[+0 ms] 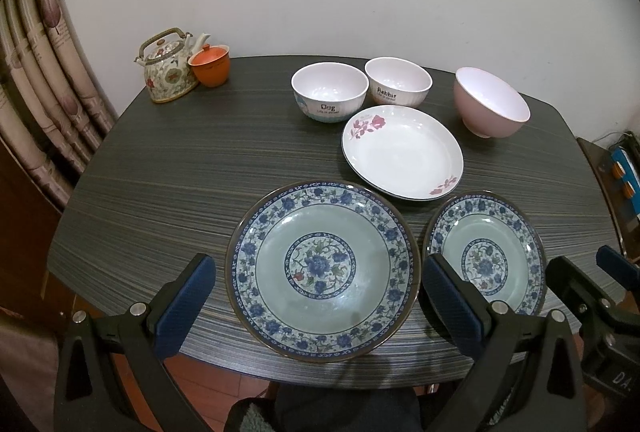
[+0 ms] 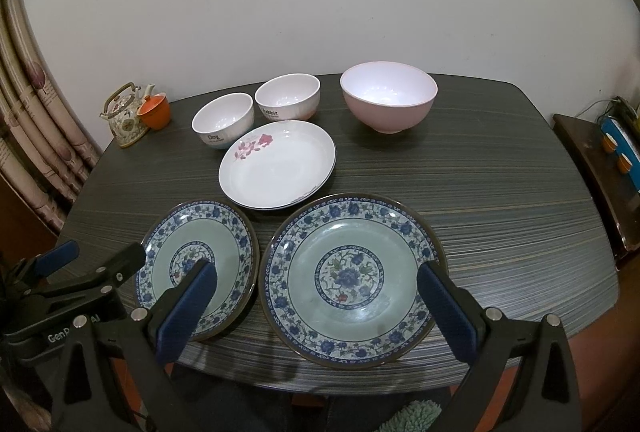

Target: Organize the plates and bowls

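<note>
Dark striped wood-grain covers the table (image 1: pixel 160 168), and all the dishes sit on it. Two blue-flowered plates lie side by side at the near edge. The left plate (image 1: pixel 323 277) lies between the wide-open jaws of the left gripper (image 1: pixel 320 288), which hovers over it, grips nothing and touches nothing. The right plate (image 2: pixel 352 282) lies likewise between the spread jaws of the right gripper (image 2: pixel 318 290), also holding nothing. In each view the other gripper shows at the side, beside its own plate.

Just behind the pair, near the table's middle, sits a white plate with pink flowers (image 1: pixel 402 152); its near rim comes close to both blue plates, though whether it touches them cannot be told. Toward the far edge stand three bowls: one marked "Dog" (image 1: pixel 329 91), one marked "Rabbit" (image 1: pixel 398 81) just beside it, and a plain pink bowl (image 1: pixel 490 102) standing apart toward the far right corner. All three bowls and all three plates hold nothing.

At the far left corner stand a flowered teapot (image 1: pixel 168 66) and an orange lidded cup (image 1: pixel 209 65), touching or nearly so.
</note>
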Demonstrator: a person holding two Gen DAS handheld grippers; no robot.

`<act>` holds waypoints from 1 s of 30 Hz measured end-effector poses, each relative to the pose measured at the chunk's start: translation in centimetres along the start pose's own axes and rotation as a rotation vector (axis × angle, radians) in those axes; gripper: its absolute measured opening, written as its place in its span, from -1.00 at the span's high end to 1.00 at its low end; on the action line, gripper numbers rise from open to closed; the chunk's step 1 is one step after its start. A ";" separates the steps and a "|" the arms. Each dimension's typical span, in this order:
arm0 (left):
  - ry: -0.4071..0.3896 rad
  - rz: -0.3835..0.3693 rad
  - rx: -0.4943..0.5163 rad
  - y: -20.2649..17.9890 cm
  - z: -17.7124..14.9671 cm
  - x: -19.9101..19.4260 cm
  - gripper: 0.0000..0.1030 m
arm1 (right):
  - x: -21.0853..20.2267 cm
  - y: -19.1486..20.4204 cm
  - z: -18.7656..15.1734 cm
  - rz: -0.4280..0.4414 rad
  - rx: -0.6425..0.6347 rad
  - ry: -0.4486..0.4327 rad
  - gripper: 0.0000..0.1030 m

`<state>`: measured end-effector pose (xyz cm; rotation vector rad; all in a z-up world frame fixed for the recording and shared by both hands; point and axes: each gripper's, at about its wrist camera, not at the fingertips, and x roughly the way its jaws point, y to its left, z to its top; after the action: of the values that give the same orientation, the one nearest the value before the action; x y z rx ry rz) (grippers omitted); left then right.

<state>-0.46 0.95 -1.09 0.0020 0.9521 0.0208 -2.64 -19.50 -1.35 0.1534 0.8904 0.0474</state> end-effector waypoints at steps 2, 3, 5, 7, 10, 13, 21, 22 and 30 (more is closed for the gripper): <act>0.001 -0.003 0.001 0.0 -0.1 0.0 -0.98 | 0.0 0.0 0.0 0.000 0.001 0.000 -0.99; 0.003 -0.002 0.000 0.0 0.0 0.0 -0.98 | 0.0 0.0 0.0 0.000 0.001 0.002 -0.99; 0.005 -0.003 0.000 0.0 -0.1 0.0 -0.98 | 0.0 0.0 -0.1 0.001 0.001 0.003 -0.99; 0.006 -0.003 -0.002 0.0 0.0 0.0 -0.98 | 0.0 0.1 -0.1 0.000 -0.001 0.004 -0.99; 0.009 -0.004 -0.003 0.0 0.1 0.0 -0.98 | 0.0 0.1 -0.1 0.001 -0.002 0.004 -0.99; 0.013 -0.006 -0.004 0.1 0.1 0.0 -0.98 | 0.0 0.3 -0.2 0.004 -0.003 0.003 -0.99; 0.042 -0.017 -0.029 0.5 0.5 0.9 -0.98 | 0.5 0.2 -0.4 0.027 -0.005 0.018 -0.99; 0.046 -0.014 -0.029 0.6 0.5 1.0 -0.98 | 0.6 0.2 -0.4 0.031 -0.005 0.022 -0.99; 0.075 -0.020 -0.047 1.3 0.8 1.9 -0.98 | 1.6 0.7 -0.4 0.098 -0.025 0.052 -0.99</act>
<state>1.23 2.28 -2.14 -0.0526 1.0261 0.0247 -1.87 -18.61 -2.73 0.1728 0.9336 0.1549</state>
